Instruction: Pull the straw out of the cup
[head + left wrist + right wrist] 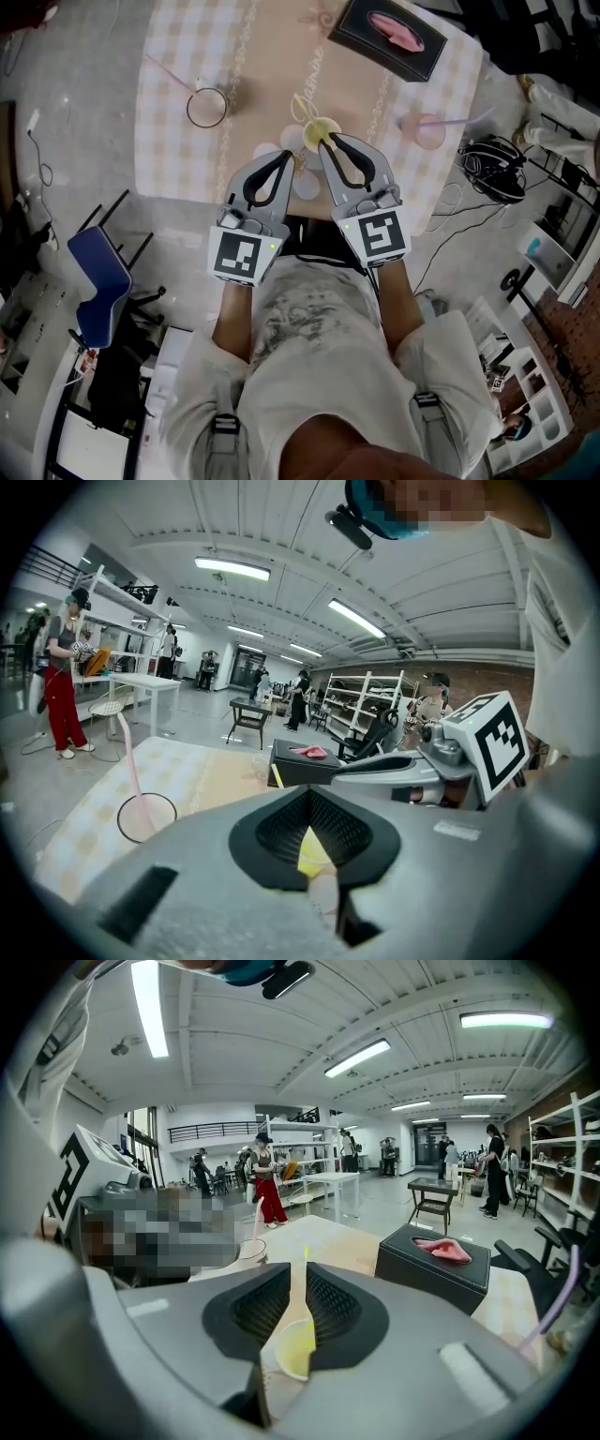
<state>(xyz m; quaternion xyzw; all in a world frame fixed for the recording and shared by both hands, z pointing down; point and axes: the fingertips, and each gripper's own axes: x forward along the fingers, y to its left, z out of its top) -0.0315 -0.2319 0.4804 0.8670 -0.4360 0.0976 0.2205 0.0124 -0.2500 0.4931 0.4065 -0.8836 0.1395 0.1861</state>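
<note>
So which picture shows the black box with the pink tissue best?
The right gripper view: the black tissue box sits whole and close. The head view shows the box from above, far off; the left gripper view, small.

Bright ceiling strip lights (232,568); fisheye edges dark, warped.

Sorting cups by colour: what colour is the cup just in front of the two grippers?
Yellow. The cup shows best in the right gripper view.
</note>
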